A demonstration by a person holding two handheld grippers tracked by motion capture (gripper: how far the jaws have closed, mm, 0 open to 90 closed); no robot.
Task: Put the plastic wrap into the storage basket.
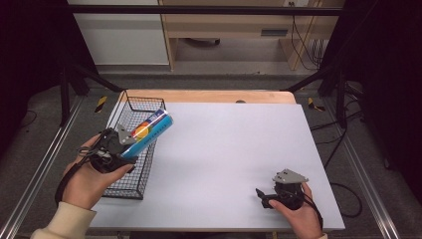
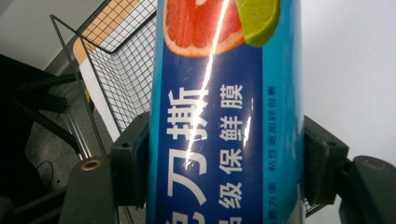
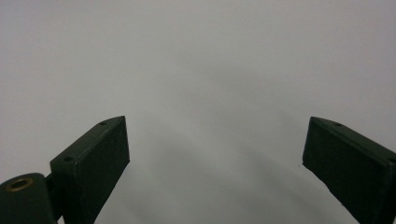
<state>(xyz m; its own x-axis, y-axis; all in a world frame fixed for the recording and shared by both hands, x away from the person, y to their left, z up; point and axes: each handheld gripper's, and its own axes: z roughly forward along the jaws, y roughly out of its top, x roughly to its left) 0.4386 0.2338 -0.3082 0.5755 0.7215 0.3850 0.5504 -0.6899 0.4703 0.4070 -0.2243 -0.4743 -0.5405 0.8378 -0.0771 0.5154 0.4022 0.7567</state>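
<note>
— So, what is the left hand-held gripper [image 1: 130,144] doing?
— Clamping the blue box [image 1: 148,131], holding it tilted over the basket [image 1: 130,186], probably for dropping in.
— And the right hand-held gripper [image 1: 264,196]?
— Idling low over the bare counter [image 1: 224,149], jaws apart, gripping nothing.

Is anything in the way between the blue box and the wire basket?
Nothing visible. The left claw is clamped on the blue box and holds it tilted right over the wire basket, whose top is open. The part of the basket under the box looks free.
</note>
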